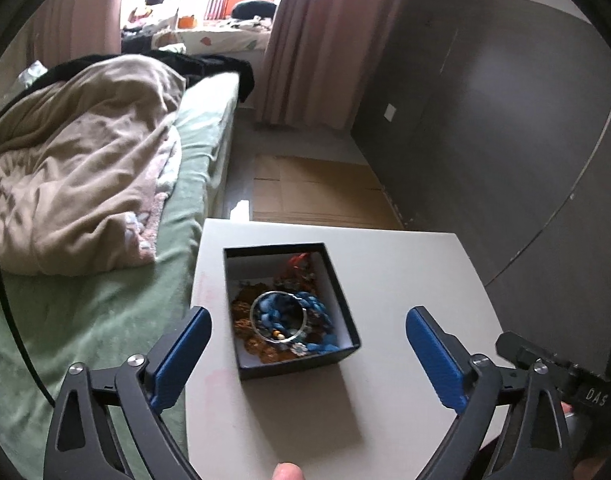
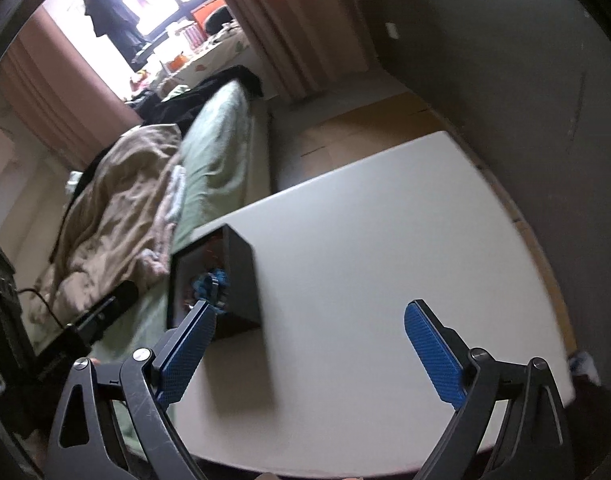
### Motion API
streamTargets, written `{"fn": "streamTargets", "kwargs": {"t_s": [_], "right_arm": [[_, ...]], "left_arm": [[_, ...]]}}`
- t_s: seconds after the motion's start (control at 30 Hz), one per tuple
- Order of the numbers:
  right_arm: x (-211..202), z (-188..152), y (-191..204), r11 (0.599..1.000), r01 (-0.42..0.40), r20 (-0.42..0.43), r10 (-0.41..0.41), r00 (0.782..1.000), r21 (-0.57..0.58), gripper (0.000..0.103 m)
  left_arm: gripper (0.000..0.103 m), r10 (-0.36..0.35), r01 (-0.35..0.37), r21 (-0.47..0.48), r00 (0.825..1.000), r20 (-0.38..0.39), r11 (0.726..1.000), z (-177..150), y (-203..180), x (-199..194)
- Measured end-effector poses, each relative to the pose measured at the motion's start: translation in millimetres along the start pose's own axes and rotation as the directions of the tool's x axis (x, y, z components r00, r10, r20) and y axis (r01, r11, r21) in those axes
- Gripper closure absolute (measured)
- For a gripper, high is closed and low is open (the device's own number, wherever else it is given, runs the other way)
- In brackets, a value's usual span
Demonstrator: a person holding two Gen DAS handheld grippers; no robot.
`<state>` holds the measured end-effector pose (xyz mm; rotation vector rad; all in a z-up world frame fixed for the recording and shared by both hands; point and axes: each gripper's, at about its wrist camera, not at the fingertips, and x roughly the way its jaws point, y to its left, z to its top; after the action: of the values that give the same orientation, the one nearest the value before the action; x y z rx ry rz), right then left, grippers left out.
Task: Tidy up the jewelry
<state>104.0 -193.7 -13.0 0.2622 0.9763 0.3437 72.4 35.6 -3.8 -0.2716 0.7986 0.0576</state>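
A black open box (image 1: pixel 341 360) stands on the white table (image 1: pixel 405 280). Inside lie a silver bangle (image 1: pixel 279 318), blue braided pieces (image 1: pixel 315 306), brown beaded jewelry (image 1: pixel 243 312) and a red piece (image 1: pixel 299 260). My left gripper (image 1: pixel 308 354) is open and empty, its blue pads on either side of the box, above it. In the right wrist view the box (image 2: pixel 241 276) sits at the table's left edge with blue jewelry (image 2: pixel 211 282) showing. My right gripper (image 2: pixel 310 354) is open and empty, to the right of the box above the table (image 2: pixel 385 240).
A bed (image 1: pixel 105 320) with a green sheet and a beige blanket (image 1: pixel 77 176) adjoins the table's left side. A dark wardrobe wall (image 1: pixel 485 120) runs along the right. Flattened cardboard (image 1: pixel 321 192) lies on the floor beyond the table. Pink curtains hang at the back.
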Motion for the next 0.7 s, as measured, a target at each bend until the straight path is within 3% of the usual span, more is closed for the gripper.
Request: {"fn": "streamTargets", "kwargs": {"t_s": [0.03,0.27,0.43,0.57,0.7], "right_arm": [[-5,1,0,1.000,-0.002,0.014,0.002,1.000,-0.011,0.000],[-27,3,-1,0.995,0.036,0.066,-0.030,0.997,-0.088,0.000],[-34,5,-13,0.997,0.022,0.074,-0.017,0.997,-0.073,0.000],[-35,6,-21,0.998,0.029,0.071,-0.024,0.997,-0.064,0.000],[-36,8,-26,0.997,0.040,0.071,-0.036,0.997,-0.059,0.000]], "left_arm": [[0.002,0.003,-0.003,0.005,1.000,0.006,1.000,-1,-3,-2],[0.001,0.009,-0.010,0.021,0.997,0.076,1.000,-12,-21,-16],[0.000,-0.017,0.012,0.048,0.994,0.109,0.999,-16,-33,-22],[0.000,0.001,-0.013,0.088,0.990,0.138,0.996,-20,-44,-25],[0.000,-0.008,-0.006,0.112,0.992,0.124,0.994,-21,-50,-25]]}}
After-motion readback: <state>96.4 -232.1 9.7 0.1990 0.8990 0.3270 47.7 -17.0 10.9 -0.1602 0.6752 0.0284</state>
